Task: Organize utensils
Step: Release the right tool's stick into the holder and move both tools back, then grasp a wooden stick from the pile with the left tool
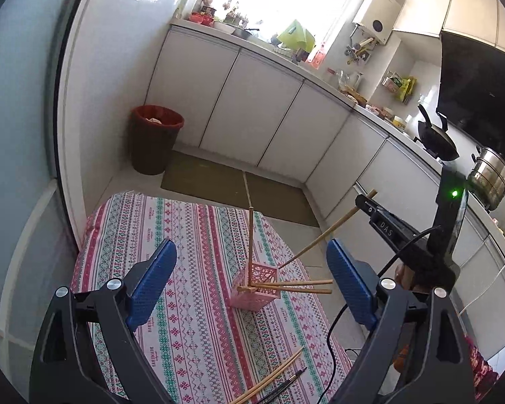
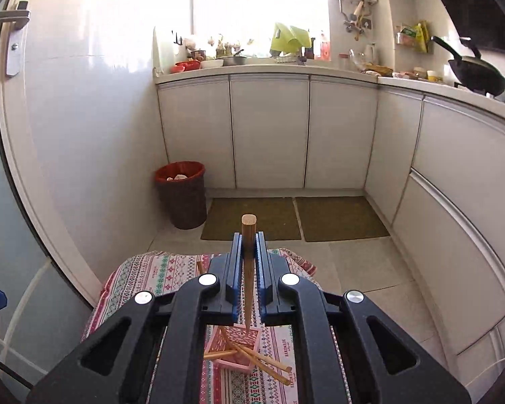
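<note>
Kitchen, patterned table (image 1: 192,235): pink holder (image 1: 256,284) nr far edge w/ chopsticks. R tongs (image 2: 249,252) clamped on chopstick (image 2: 248,262) above holder; L tongs (image 1: 249,289) apart, empty.

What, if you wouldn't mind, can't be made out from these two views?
- Pink holder interior: hidden by its walls, left view; part-covered by the right gripper, right view.
- Loose chopsticks: lower ends cut off by the left view's edge.
- Held chopstick: tip's contact with the holder too small to tell.
</note>
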A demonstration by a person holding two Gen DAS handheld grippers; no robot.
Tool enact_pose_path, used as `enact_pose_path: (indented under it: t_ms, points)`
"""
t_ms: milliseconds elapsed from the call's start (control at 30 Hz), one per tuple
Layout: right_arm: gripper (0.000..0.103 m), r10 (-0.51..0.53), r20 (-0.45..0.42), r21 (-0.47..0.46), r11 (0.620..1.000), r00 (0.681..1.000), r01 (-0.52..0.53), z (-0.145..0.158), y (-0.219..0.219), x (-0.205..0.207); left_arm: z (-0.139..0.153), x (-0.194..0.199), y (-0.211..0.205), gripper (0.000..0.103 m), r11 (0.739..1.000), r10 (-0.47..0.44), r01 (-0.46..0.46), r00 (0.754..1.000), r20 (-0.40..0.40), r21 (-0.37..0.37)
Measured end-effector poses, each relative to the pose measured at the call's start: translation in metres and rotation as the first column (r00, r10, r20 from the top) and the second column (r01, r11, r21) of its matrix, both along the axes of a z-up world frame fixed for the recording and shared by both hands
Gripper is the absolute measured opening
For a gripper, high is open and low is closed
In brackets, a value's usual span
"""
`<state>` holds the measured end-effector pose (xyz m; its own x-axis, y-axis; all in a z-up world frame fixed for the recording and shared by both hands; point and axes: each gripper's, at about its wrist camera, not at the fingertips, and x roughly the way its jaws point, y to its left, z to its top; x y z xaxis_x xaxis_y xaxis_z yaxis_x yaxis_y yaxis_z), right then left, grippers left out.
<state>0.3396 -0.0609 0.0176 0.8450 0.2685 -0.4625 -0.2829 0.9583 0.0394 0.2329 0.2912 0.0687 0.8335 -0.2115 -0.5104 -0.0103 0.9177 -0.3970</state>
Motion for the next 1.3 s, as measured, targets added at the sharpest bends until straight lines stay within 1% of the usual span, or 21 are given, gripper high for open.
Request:
enact_pose_path:
  t_ms: [133,233,267,300,333,500,567,600,633,700,767,833,933,1000,1033,1067,1100,1167,1233,1267,1300]
  points:
    - [0.008,-0.02,-0.065,0.037,0.999,0.998,0.022,-0.037,0.003,0.016,-0.007,0.006,0.006,0.087,1.0,0.012,-0.012,1.0,-0.027,-0.003]
    - [0.01,-0.021,-0.074,0.089,0.996,0.997,0.027,-0.053,0.001,0.019,-0.009,0.006,0.006,0.087,1.0,0.013,-0.013,0.999,-0.035,0.002]
    - [0.013,-0.018,-0.091,0.112,0.993,0.996,0.029,-0.055,-0.002,0.018,-0.008,0.005,0.006,0.087,1.0,0.011,-0.011,0.999,-0.032,0.004]
    - [0.025,-0.018,-0.102,0.132,0.991,0.995,0.031,-0.056,-0.005,0.017,-0.007,0.004,0.005,0.087,1.0,0.01,-0.009,1.0,-0.028,0.007]
    - [0.033,-0.025,-0.101,0.144,0.989,0.995,0.039,-0.055,-0.008,0.013,-0.006,0.003,0.003,0.087,1.0,0.007,-0.006,1.0,-0.026,0.01]
    - [0.034,-0.03,-0.084,0.156,0.987,0.996,0.043,-0.045,-0.029,-0.015,-0.006,0.002,-0.017,0.087,0.998,-0.034,0.036,0.998,-0.048,0.053]
    - [0.048,-0.029,-0.074,0.166,0.985,0.997,0.041,-0.042,-0.043,-0.033,-0.011,0.005,-0.03,0.087,0.994,-0.068,0.075,0.995,-0.079,0.083]
    - [0.067,-0.037,-0.068,0.18,0.983,0.997,0.048,-0.041,-0.053,-0.042,-0.014,0.007,-0.039,0.087,0.99,-0.088,0.098,0.991,-0.098,0.102]
    - [0.08,-0.05,-0.058,0.209,0.976,0.997,0.061,-0.043,-0.067,-0.056,-0.019,0.009,-0.047,0.087,0.986,-0.105,0.119,0.988,-0.115,0.118]
    - [0.085,-0.072,-0.058,0.256,0.963,0.996,0.084,-0.05,-0.094,-0.077,-0.032,0.015,-0.07,0.088,0.969,-0.159,0.187,0.972,-0.174,0.16]
    - [0.088,-0.079,-0.103,0.278,0.955,0.992,0.105,-0.065,-0.121,-0.095,-0.052,0.02,-0.093,0.09,0.943,-0.213,0.265,0.946,-0.243,0.203]
    - [0.094,-0.082,-0.172,0.284,0.95,0.982,0.129,-0.089,-0.148,-0.11,-0.074,0.026,-0.117,0.091,0.913,-0.252,0.331,0.917,-0.309,0.236]
    - [0.094,-0.103,-0.29,0.214,0.962,0.952,0.169,-0.133,-0.177,-0.122,-0.115,0.038,-0.151,0.092,0.865,-0.311,0.437,0.853,-0.42,0.245]
    - [0.094,-0.132,-0.357,0.162,0.966,0.925,0.201,-0.162,-0.191,-0.127,-0.147,0.048,-0.172,0.092,0.84,-0.314,0.483,0.805,-0.503,0.248]
    - [0.094,-0.132,-0.405,0.145,0.968,0.904,0.207,-0.18,-0.2,-0.13,-0.162,0.054,-0.179,0.092,0.829,-0.315,0.503,0.78,-0.54,0.244]
    - [0.094,-0.134,-0.436,0.139,0.967,0.89,0.214,-0.192,-0.206,-0.131,-0.175,0.058,-0.185,0.092,0.822,-0.313,0.518,0.758,-0.572,0.237]
    - [0.094,-0.139,-0.461,0.136,0.965,0.877,0.224,-0.204,-0.213,-0.134,-0.192,0.064,-0.194,0.092,0.814,-0.307,0.534,0.73,-0.61,0.229]
    - [0.094,-0.138,-0.49,0.133,0.964,0.86,0.23,-0.225,-0.225,-0.14,-0.22,0.072,-0.209,0.092,0.801,-0.296,0.558,0.685,-0.666,0.217]
    - [0.094,-0.148,-0.511,0.132,0.96,0.847,0.247,-0.239,-0.233,-0.145,-0.243,0.079,-0.223,0.092,0.797,-0.286,0.569,0.653,-0.701,0.205]
    - [0.094,-0.133,-0.519,0.152,0.958,0.844,0.244,-0.24,-0.236,-0.144,-0.253,0.082,-0.23,0.092,0.795,-0.288,0.574,0.642,-0.71,0.197]
    - [0.094,-0.116,-0.507,0.167,0.959,0.854,0.23,-0.237,-0.235,-0.145,-0.262,0.085,-0.238,0.092,0.793,-0.29,0.579,0.633,-0.718,0.19]
